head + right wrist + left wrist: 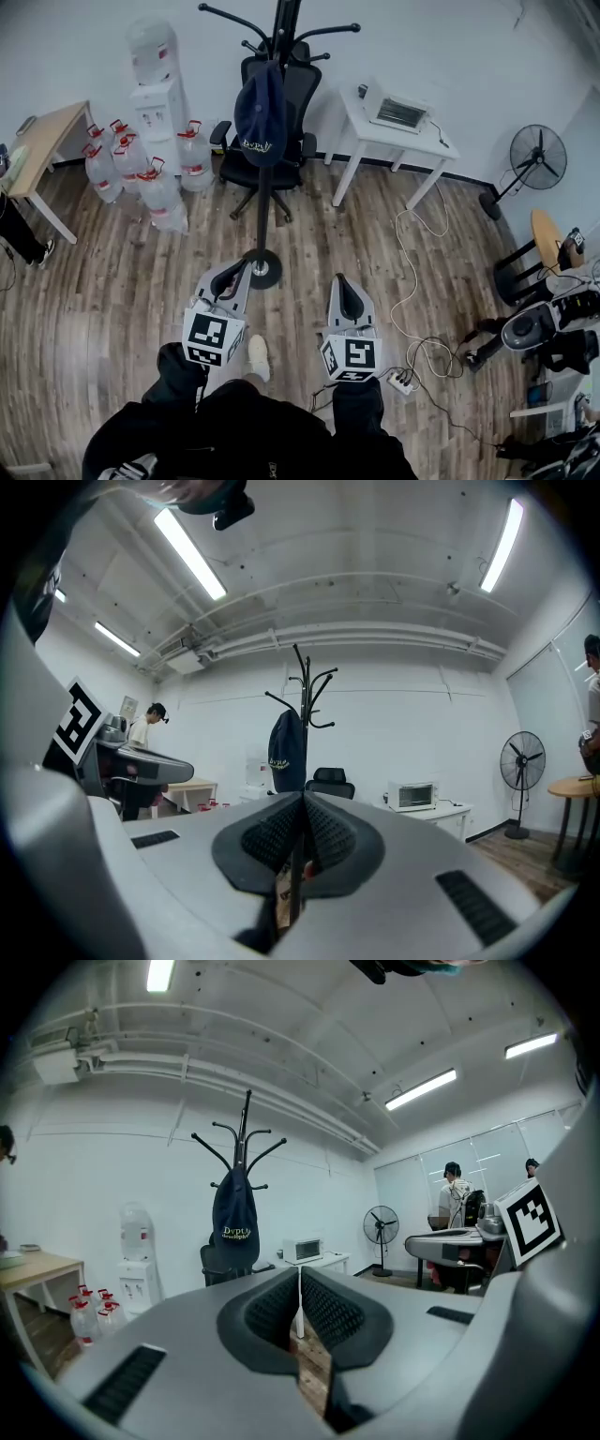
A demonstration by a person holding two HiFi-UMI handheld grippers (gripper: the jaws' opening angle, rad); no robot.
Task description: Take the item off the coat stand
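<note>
A dark blue cap with pale lettering is hung on an upper hook of the black coat stand, which is planted on its round base on the wooden floor in the middle of the room. The cap is touched by neither gripper. Just behind the stand a black office chair is seen. At the far left a white water dispenser is set against the wall, with a cluster of red-capped water bottles on the floor beside it, and a wooden table is placed further left. To the right of the stand a white table is found, with a small white oven on it, and a standing fan is placed at the far right. The left gripper is held near, well apart from the stand, its jaws pressed together with nothing between them. The right gripper is held beside it, its jaws likewise closed on nothing. A white power strip is laid on the floor near the right gripper.
</note>
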